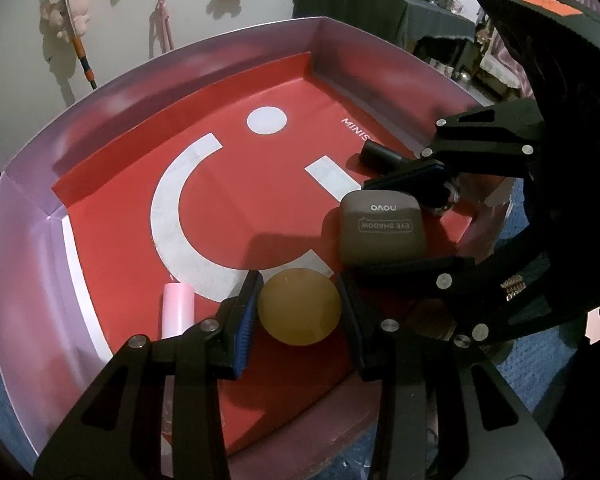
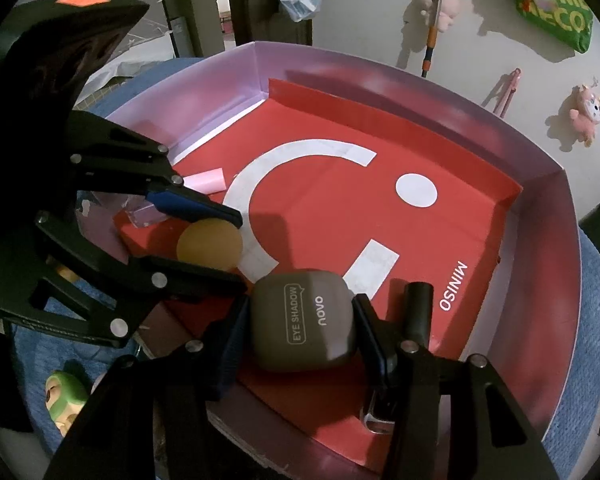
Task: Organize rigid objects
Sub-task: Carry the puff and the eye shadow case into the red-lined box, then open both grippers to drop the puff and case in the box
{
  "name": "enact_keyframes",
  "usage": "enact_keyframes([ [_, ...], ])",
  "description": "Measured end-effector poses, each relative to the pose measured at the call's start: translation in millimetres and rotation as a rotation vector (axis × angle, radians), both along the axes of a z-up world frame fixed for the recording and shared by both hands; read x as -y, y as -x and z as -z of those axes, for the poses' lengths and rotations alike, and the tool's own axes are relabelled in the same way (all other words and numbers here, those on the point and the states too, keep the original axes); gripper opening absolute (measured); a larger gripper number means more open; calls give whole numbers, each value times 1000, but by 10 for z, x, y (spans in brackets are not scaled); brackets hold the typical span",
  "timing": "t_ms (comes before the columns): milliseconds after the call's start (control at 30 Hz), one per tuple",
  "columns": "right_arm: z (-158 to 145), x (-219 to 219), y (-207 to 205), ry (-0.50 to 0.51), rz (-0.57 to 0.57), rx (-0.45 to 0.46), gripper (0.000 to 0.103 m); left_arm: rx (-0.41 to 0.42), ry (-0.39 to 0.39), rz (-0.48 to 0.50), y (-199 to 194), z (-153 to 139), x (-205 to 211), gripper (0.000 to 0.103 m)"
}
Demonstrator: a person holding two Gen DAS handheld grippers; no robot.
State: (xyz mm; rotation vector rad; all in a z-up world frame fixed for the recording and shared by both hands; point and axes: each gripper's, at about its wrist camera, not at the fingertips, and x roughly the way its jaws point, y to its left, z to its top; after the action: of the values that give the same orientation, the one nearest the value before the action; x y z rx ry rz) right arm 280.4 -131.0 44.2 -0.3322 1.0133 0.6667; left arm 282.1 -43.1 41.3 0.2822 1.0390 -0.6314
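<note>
Left tongs (image 1: 298,310) pinching a tan round disc (image 1: 299,306) between blue-padded fingers (image 1: 246,320), low over the red floor of the box (image 1: 112,184). Right tongs (image 2: 300,330) clamped on a brown eye-shadow case (image 2: 302,320), side by side with the disc, near the box's front edge. Just left of the disc, a pink tube (image 1: 177,310) lying on the floor. Beside the case, a black cylinder (image 2: 418,310); under the right finger, a shiny metal piece (image 2: 374,418), kind unclear. Beyond the box, plush toys (image 2: 584,114) on a pale wall.
</note>
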Motion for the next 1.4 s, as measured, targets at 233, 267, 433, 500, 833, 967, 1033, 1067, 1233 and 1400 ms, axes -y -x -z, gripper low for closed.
enact_keyframes([
  [233,4,-6,-3,2,-2,2,55,17,-22,12,17,7,28,36],
  [267,0,-6,-3,1,-2,2,55,18,-22,13,20,7,26,36],
  [433,-2,-8,-9,-3,-3,0,55,13,-16,13,15,10,21,36],
  [500,-3,-8,-9,-2,-2,1,55,8,-10,12,14,2,13,37],
  [833,-9,-18,-10,-5,-2,-4,57,11,-12,4,23,-4,34,45],
  [967,-20,-23,0,-3,3,-2,60,22,-5,-6,22,-44,11,51],
  [1033,-41,-15,16,-4,7,3,63,31,3,-14,42,-85,-12,54],
  [1067,-62,-11,29,-6,10,9,64,35,10,-17,41,-112,-29,56],
  [1233,-204,49,92,-31,40,31,70,57,47,-56,146,-256,-130,64],
  [1400,-442,129,258,-54,80,88,84,120,103,-96,403,-506,-244,74],
])
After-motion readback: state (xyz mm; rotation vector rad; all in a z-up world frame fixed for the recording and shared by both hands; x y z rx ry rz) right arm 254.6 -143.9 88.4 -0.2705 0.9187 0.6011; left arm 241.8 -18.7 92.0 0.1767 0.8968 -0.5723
